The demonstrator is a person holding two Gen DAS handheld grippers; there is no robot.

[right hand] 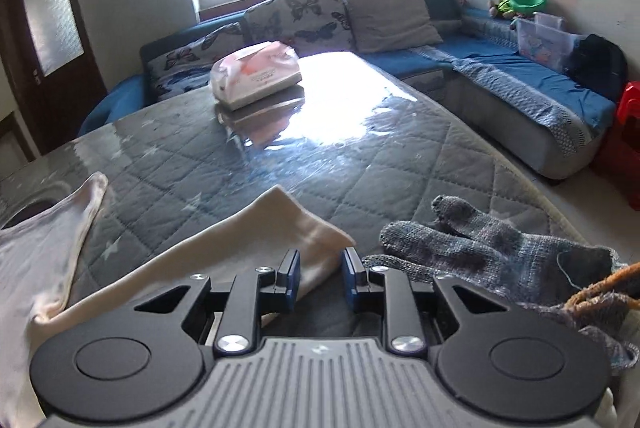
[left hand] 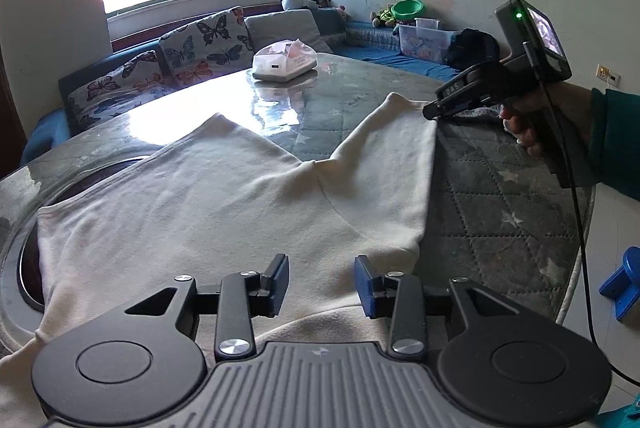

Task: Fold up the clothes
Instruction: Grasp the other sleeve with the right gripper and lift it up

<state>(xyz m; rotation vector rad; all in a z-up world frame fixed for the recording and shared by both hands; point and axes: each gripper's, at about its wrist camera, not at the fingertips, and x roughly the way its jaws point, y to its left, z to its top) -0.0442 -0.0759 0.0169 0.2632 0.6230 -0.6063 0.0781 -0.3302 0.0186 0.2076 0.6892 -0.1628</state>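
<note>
A cream-white garment (left hand: 224, 203) lies spread on the quilted table (left hand: 500, 195), its two leg or sleeve ends pointing away. My left gripper (left hand: 322, 284) is open and hovers over the garment's near part. My right gripper (right hand: 320, 278) is open at the tip of the garment's right end (right hand: 292, 224); the cloth lies between and under its fingers. In the left wrist view the right gripper (left hand: 434, 111) sits at that far right corner, held by a hand.
A pink-white tissue pack (right hand: 256, 75) sits at the table's far side. A grey knitted glove (right hand: 492, 248) lies right of my right gripper. A sofa with butterfly cushions (right hand: 304, 15) runs behind the table. A blue stool (left hand: 624, 284) stands at right.
</note>
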